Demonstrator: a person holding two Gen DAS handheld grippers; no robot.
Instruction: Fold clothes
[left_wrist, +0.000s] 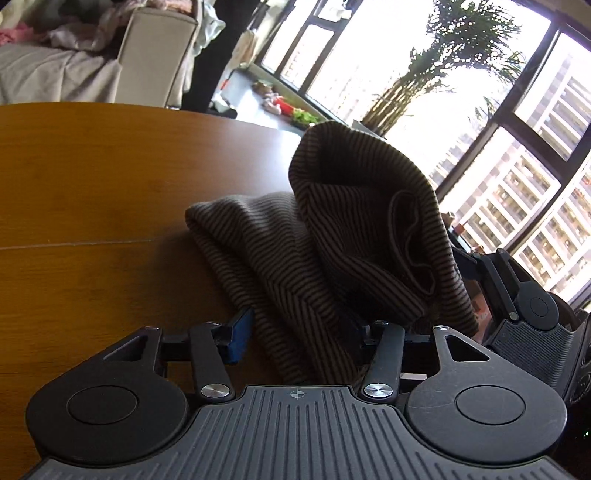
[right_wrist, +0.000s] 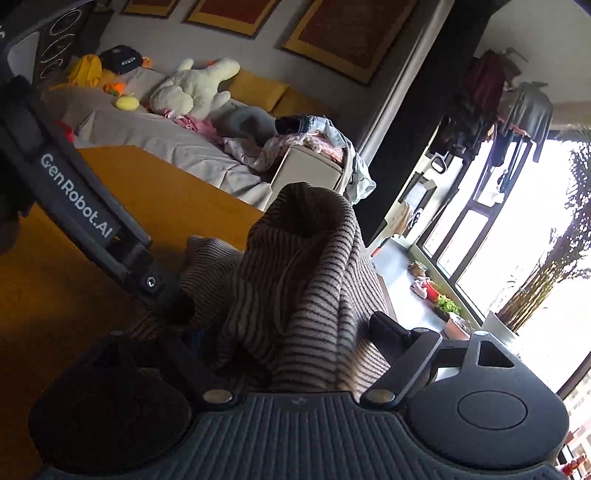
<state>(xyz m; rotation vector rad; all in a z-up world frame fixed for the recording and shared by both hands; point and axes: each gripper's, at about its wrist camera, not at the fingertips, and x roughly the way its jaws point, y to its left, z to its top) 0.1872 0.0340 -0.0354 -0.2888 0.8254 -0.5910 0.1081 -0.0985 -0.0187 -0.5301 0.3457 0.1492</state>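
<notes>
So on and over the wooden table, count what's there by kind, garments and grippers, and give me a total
Striped garment: 1
Grippers: 2, the left gripper and the right gripper, both with the striped cloth between their fingers
Total: 3, over the wooden table

Prob. a home: sofa (right_wrist: 192, 147) w/ plush toy (right_wrist: 192, 88), clothes rack (right_wrist: 509, 99).

The garment (left_wrist: 332, 236) lies bunched on the desk (left_wrist: 92, 184), one part raised. Behind the desk stands a bed (right_wrist: 166, 136) carrying a plush toy (right_wrist: 192, 88).
</notes>
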